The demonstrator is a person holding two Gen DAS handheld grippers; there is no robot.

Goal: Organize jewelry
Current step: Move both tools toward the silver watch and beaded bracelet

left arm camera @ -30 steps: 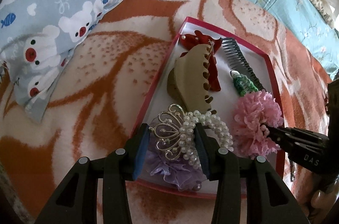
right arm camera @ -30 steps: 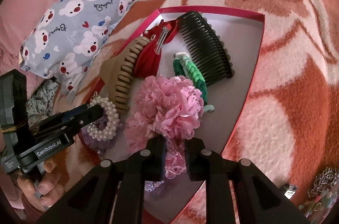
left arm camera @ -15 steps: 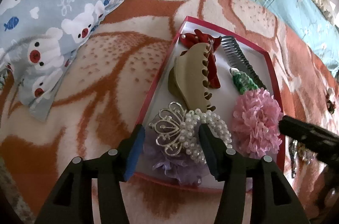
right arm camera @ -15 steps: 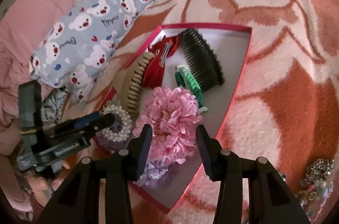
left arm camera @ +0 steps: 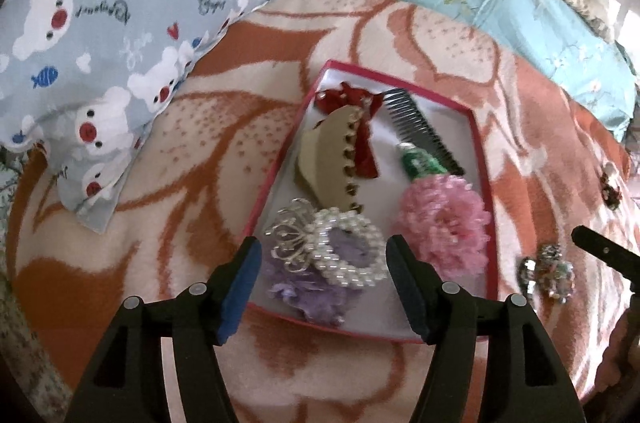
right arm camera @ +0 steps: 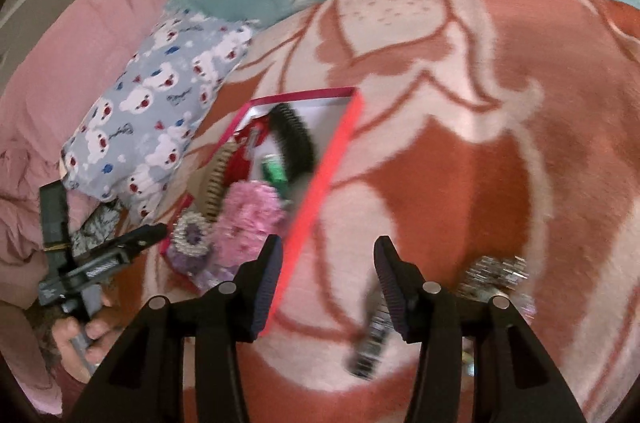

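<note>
On the left of the bed, the bear-print pillow lies on the orange-and-cream blanket, well apart from the work. The left gripper has let go of the pearl bracelet: a second ago its blue pads pinched the pearls, and now the jaws are opening, spread either side with nothing pressed between them, the tool lifted a little above the red box. The bracelet rests in the near corner of the box beside the silver tiara, on top of the purple flower. Next to it sits the tan hair claw, then the pink flower, which the right gripper pinched a second ago and has also released. That gripper, its jaws opening and empty, has swung away to the right over bare blanket, toward the loose glittery jewelry and a dark clip lying outside the box. Both placements look finished; the pieces on the blanket are probably next.
</note>
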